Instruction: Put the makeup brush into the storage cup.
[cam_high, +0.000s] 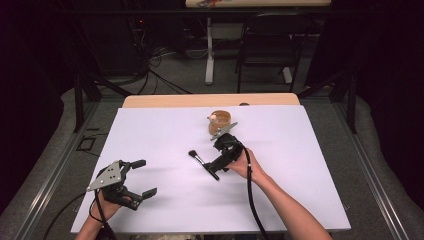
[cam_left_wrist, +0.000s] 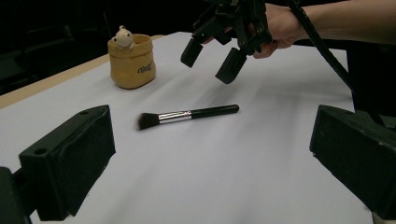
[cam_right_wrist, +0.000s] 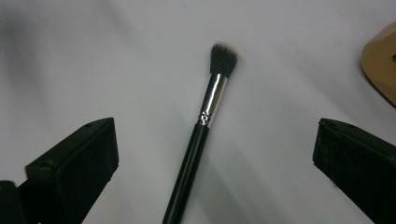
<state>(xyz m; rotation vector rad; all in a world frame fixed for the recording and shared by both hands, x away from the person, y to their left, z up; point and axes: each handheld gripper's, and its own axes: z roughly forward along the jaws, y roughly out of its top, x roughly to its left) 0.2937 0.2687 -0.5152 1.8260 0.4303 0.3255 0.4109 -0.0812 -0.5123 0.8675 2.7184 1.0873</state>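
Brush (cam_right_wrist: 205, 126): lies flat on the white table (cam_high: 300, 165), mid-table, just below your right gripper; bristles point away from you toward the left, handle end nearest that gripper.
Right gripper (cam_left_wrist: 212, 58): jaws spread wide, hanging just above the brush handle and not touching it; in the right gripper view the handle runs up between the two jaws.
Left gripper (cam_high: 139, 177): jaws wide apart and holding nothing, low over the near left of the table, well apart from the brush.
Pouch (cam_left_wrist: 132, 60): small tan pouch with a little figure at its rim, standing upright near the far edge, beyond the brush and apart from it.
Weight: likely very light; you should need little force to lift it.
Stiffness: the black handle and silver ferrule look rigid; the bristle head is soft and would splay or bend if you pinched it.
Slip: the handle looks smooth, round and thin, so it may roll or twist between flat jaws.
Where to grip: take the black handle close to the ferrule, jaws square across it, never on the bristles.
Risk: lying so low on the table, it may skid if one jaw arrives first; come down level and centred.
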